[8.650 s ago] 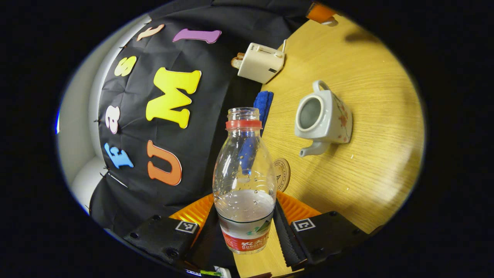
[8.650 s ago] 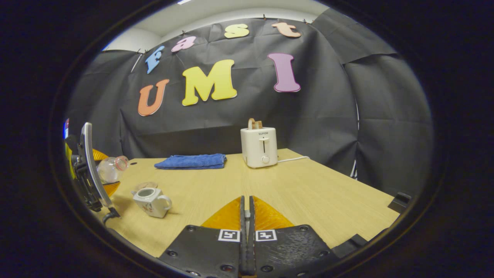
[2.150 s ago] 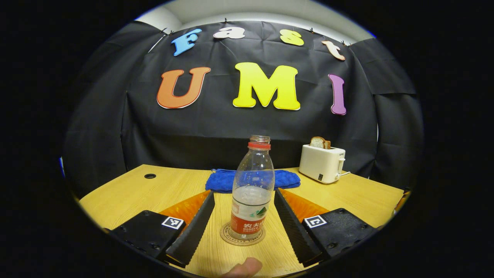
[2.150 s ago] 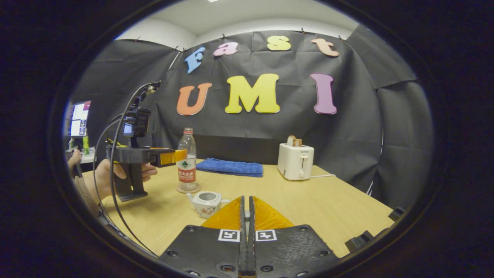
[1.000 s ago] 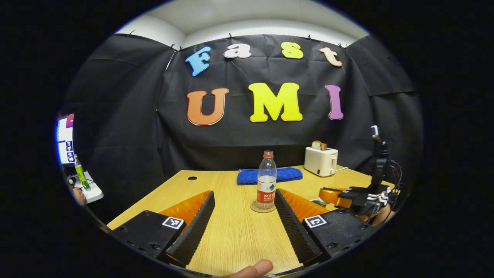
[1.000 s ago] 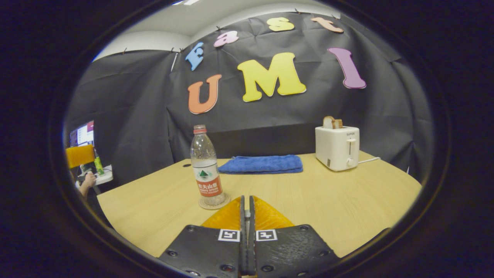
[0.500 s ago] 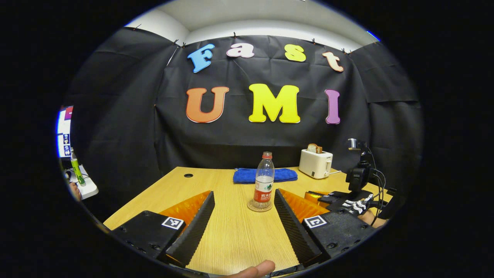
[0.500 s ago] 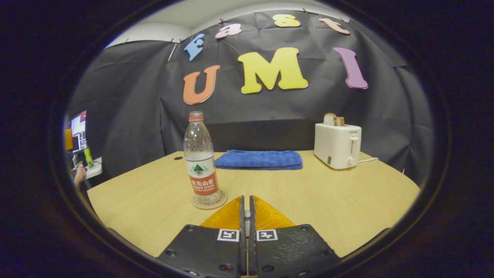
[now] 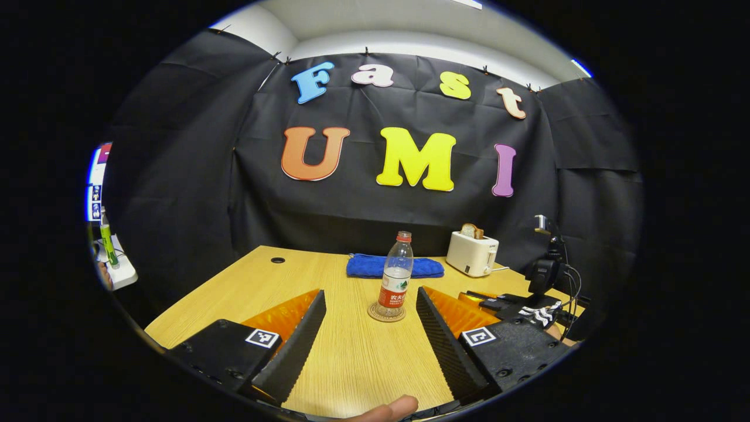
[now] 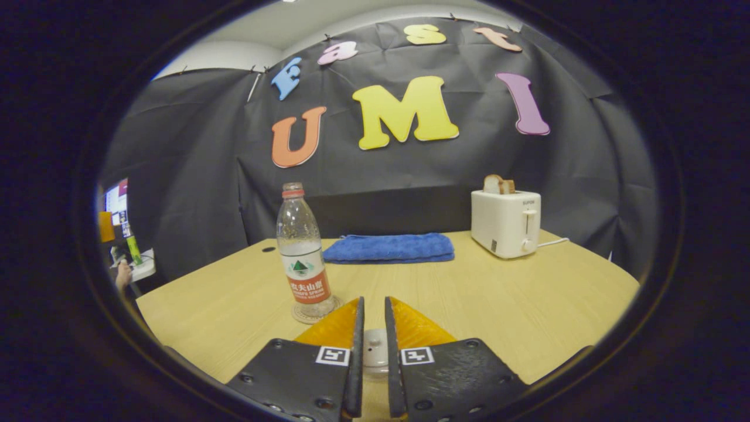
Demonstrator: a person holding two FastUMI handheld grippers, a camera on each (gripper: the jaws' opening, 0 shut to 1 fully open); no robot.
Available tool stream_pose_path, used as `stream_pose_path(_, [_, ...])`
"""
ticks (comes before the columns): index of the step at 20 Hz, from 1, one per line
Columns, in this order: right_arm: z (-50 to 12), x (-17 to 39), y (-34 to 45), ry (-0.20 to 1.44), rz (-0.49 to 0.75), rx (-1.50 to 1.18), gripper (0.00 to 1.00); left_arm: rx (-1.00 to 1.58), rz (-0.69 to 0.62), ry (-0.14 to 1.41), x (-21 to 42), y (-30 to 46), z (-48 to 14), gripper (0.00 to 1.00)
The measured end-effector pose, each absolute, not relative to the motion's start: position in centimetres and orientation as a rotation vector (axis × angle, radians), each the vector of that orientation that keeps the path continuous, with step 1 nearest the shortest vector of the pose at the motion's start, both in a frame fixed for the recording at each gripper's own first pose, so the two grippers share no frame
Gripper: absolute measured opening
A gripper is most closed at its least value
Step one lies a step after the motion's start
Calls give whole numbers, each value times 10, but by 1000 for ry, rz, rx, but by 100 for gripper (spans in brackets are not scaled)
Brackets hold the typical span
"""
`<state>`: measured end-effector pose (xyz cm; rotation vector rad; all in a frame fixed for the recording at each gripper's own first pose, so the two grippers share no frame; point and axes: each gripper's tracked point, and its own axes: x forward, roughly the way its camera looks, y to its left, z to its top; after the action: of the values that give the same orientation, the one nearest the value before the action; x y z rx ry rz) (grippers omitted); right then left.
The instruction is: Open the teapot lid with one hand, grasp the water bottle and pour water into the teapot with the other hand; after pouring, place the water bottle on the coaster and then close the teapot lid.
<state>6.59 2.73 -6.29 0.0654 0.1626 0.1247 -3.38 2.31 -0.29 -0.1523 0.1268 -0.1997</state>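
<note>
The clear water bottle with a red label stands upright on the round coaster, uncapped and about a third full. My left gripper is open and drawn back, its fingers well short of the bottle. The bottle and coaster also show at left in the right gripper view. My right gripper has its fingers slightly parted, and the white teapot lid sits low in the gap. The teapot's body is hidden under those fingers. The right gripper's body shows at right in the left gripper view.
On the wooden table, a folded blue towel lies at the back with a white toaster holding bread to its right. A cable hole is at the far left. A person's thumb shows at the near edge.
My left gripper has backed farther away from the bottle. My right gripper's fingers, shut before, have parted a little, and the white lid now shows between them.
</note>
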Motion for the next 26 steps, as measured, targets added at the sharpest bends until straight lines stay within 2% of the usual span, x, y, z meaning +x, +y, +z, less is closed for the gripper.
stream_pose_path(1, [-59,62,24,156,119,69,20,-155,-198,130,-33,23,-4,98])
stream_pose_path(2, [-55,55,21,152,121,76,31,-156,-195,134,-34,23,-5,97])
stream_pose_path(3, [-50,49,19,148,120,82,35,-155,-194,138,-35,22,-6,97])
stream_pose_path(4, [-44,43,14,140,105,89,49,-150,-196,141,-36,21,-6,98])
stream_pose_path(5, [-38,37,3,129,74,94,56,-145,-198,140,-38,18,-5,97])
stream_pose_path(6, [-32,30,-6,118,51,93,68,-139,-201,135,-38,14,-4,98])
stream_pose_path(7, [-25,23,-14,104,31,90,72,-131,-210,134,-40,10,-3,98])
stream_pose_path(8, [-17,13,-20,91,22,81,83,-118,-217,133,-42,5,-3,98])
stream_pose_path(9, [-9,4,-26,80,11,66,87,-103,-215,125,-44,3,0,97])
stream_pose_path(10, [-3,-7,-33,66,6,51,94,-90,-207,118,-45,2,2,97])
stream_pose_path(11, [4,-17,-38,56,7,34,91,-85,-204,116,-47,-1,3,97])
stream_pose_path(12, [12,-29,-41,44,9,19,96,-83,-208,116,-51,-6,4,97])
stream_pose_path(19, [37,-93,-71,7,-63,-77,95,-26,-211,106,-74,-37,9,97])
stream_pose_path(21, [33,-114,-74,3,-56,-92,93,-29,-193,109,-83,-40,6,98])
stream_pose_path(26, [46,-138,-75,-57,-43,-120,95,-9,-178,98,-90,-44,4,97])
